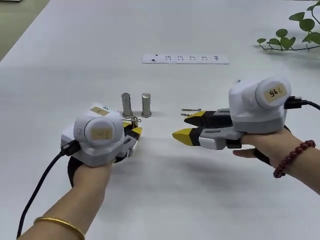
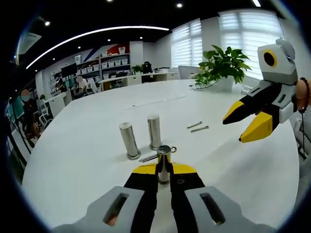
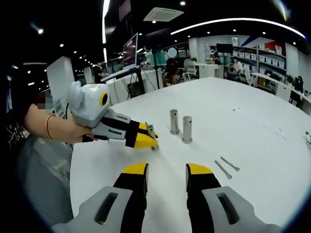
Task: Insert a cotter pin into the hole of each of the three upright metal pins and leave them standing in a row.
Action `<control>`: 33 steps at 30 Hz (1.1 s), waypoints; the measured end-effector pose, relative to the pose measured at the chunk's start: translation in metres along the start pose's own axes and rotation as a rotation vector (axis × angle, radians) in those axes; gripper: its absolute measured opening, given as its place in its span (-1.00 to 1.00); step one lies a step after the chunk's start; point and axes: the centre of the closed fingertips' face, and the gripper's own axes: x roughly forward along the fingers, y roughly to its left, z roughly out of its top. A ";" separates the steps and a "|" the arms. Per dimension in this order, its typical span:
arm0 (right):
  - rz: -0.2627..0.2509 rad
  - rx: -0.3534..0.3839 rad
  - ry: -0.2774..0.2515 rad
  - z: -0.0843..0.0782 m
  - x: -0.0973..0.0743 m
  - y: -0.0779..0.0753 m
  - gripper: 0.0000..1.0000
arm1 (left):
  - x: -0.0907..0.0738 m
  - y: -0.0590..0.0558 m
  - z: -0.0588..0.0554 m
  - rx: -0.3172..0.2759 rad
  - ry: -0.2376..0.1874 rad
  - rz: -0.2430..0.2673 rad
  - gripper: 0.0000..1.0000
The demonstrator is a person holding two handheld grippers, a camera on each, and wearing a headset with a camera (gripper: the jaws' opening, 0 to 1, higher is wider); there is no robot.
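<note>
White bench (image 1: 165,200), open office behind. Left hand-held gripper (image 2: 164,171) clamped on held metal pin (image 2: 164,159), cotter pin (image 2: 148,158) through its top, just beside two free-standing pins: near pin (image 2: 129,141), far pin (image 2: 154,132). Right hand-held gripper (image 3: 166,171) jaws apart, empty. Loose cotter pins (image 2: 197,127) lie on the bench near it.

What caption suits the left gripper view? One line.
Left gripper clamps a cotter-pinned metal pin; two bare metal pins stand behind, two loose cotter pins lie beyond, right gripper open.
</note>
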 end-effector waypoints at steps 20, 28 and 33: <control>-0.008 0.019 0.009 -0.007 0.000 0.002 -0.47 | 0.002 0.005 -0.007 -0.012 0.016 0.004 -0.89; -0.006 0.022 0.011 -0.006 0.000 0.002 -0.47 | 0.003 0.007 -0.006 -0.021 0.010 0.004 -0.88; -0.003 0.026 0.011 -0.007 0.000 0.004 -0.47 | 0.003 0.007 -0.007 -0.030 0.015 0.005 -0.88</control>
